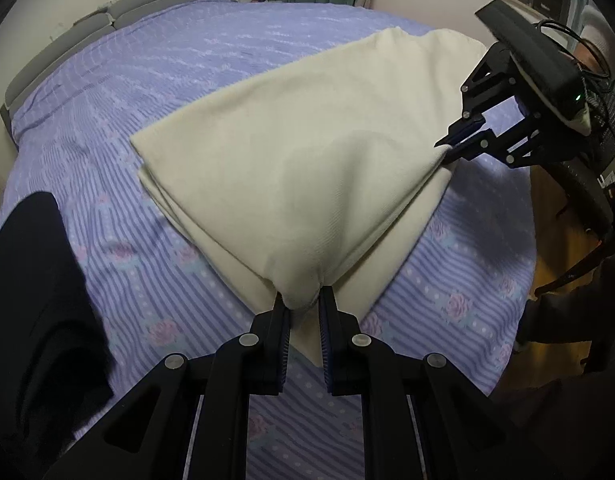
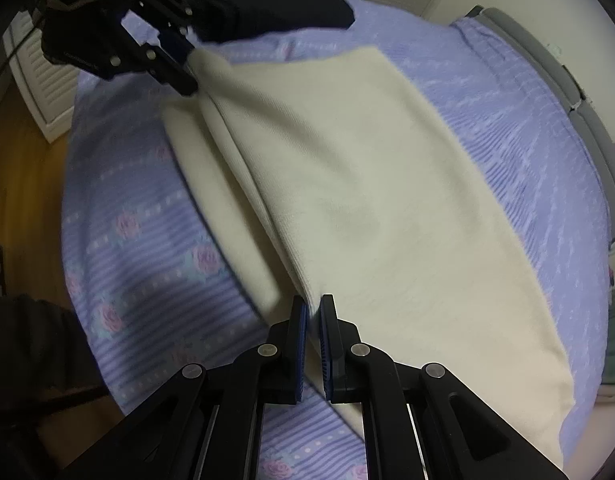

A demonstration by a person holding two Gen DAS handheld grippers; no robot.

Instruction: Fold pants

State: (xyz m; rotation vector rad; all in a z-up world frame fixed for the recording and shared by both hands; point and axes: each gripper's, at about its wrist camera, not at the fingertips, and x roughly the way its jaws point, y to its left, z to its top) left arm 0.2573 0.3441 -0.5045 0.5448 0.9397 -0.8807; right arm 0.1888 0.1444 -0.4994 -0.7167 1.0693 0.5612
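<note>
**Cream pants held at two corners of the upper layer, fold in progress**

While each gripper pinches one corner of the top layer, the cream pants (image 1: 307,152) lie partly folded on the bed (image 1: 119,92), whose cover is lilac with stripes and roses. The left gripper (image 1: 303,304) has its jaws pressed onto a bunched corner of cloth at the near edge; the right gripper (image 1: 457,142) grips the neighbouring corner with its jaws closed on the fabric. In the right wrist view the same arrangement appears mirrored: right gripper (image 2: 313,306) near, left gripper (image 2: 183,68) far. The held edge runs between the two grippers, and the lifted layer slopes away from both toward the headboard (image 1: 107,20). A lower layer shows as a paler band beneath the raised edge. Judged from this, the coming move carries the edge across the garment's long axis, both grippers travelling together. A dark garment (image 1: 35,300) lies beside the left gripper, apart from the pants.
</note>
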